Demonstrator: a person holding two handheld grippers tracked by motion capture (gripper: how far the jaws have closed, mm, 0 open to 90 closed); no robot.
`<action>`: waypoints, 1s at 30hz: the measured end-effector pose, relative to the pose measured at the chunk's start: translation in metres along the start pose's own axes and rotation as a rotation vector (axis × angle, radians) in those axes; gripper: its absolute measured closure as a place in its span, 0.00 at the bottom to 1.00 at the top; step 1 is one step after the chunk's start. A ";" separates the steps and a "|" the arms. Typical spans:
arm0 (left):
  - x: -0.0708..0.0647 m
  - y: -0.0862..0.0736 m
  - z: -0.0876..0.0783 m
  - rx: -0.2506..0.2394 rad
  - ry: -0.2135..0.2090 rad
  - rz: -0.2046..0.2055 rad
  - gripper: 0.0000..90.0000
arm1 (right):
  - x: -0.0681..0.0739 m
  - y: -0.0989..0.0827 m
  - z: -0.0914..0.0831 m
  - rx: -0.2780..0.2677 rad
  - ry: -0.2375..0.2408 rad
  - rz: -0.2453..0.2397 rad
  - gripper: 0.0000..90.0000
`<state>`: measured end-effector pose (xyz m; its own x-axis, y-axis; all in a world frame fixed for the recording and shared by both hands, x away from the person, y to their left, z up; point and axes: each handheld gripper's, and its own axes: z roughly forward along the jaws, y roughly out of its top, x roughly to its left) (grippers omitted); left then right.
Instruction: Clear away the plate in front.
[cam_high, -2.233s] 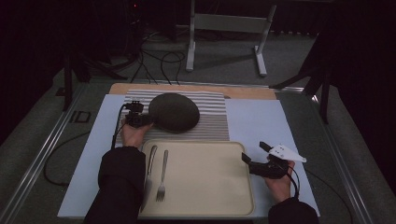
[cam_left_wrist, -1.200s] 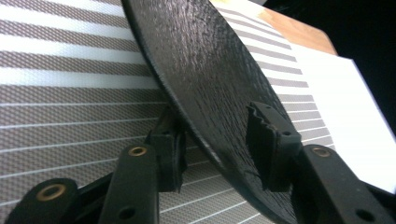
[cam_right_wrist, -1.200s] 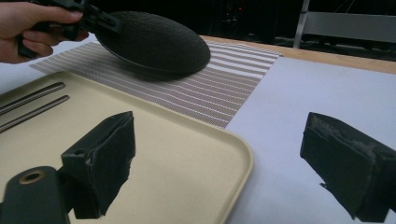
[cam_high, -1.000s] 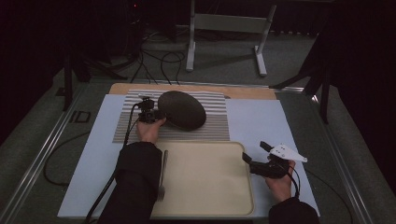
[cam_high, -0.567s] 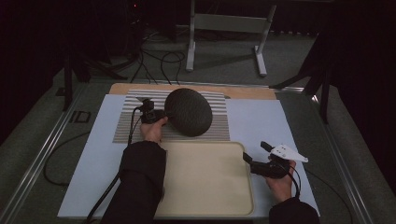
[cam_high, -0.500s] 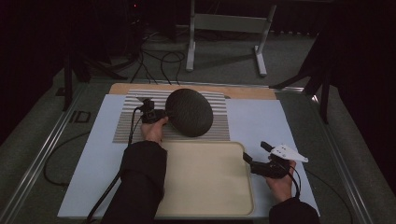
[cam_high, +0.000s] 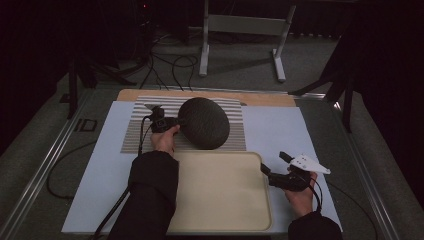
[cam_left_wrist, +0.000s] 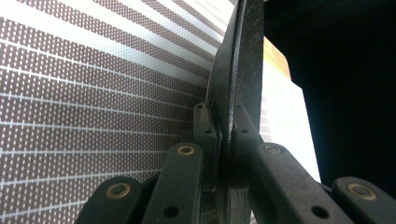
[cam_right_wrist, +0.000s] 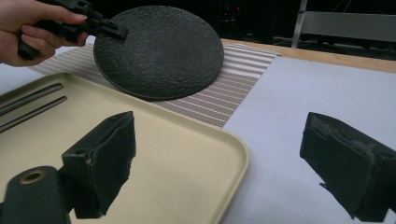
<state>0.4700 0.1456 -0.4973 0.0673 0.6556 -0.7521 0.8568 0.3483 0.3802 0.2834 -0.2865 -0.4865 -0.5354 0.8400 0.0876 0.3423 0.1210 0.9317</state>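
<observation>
A black textured plate (cam_high: 204, 122) stands tilted over the striped placemat (cam_high: 135, 135), its far edge resting low on the mat. My left gripper (cam_high: 179, 121) is shut on the plate's left rim. In the left gripper view both pads (cam_left_wrist: 205, 126) press on the plate's edge (cam_left_wrist: 238, 70). The right gripper view shows the plate (cam_right_wrist: 159, 49) with the left gripper (cam_right_wrist: 109, 25) clamped on its upper left rim. My right gripper (cam_high: 273, 162) hovers open by the right edge of the beige tray (cam_high: 220, 200), with nothing between its fingers (cam_right_wrist: 105, 158).
Two pieces of cutlery (cam_right_wrist: 28, 105) lie at the tray's left side, under the left forearm in the high view. A wooden board (cam_high: 270, 99) lies behind the placemat. The white table cover (cam_high: 280, 130) stretches to the right. A metal stand (cam_high: 240, 25) and cables sit beyond the table.
The left hand reached farther over the placemat and closed on the plate's rim. The plate tipped up from lying flat. The right hand stayed put.
</observation>
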 end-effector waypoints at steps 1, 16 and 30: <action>0.000 0.000 0.000 0.001 -0.003 -0.003 0.95 | 0.000 0.000 0.000 0.000 0.000 -0.001 0.12; 0.000 0.000 -0.011 0.001 -0.052 -0.038 0.95 | 0.000 0.000 0.000 -0.002 -0.001 0.003 0.12; 0.003 -0.006 -0.022 0.037 -0.080 -0.083 0.95 | -0.001 0.000 -0.001 -0.005 -0.002 0.007 0.12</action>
<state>0.4543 0.1598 -0.4896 0.0344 0.5696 -0.8212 0.8791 0.3736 0.2960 0.2836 -0.2880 -0.4864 -0.5316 0.8419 0.0932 0.3423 0.1129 0.9328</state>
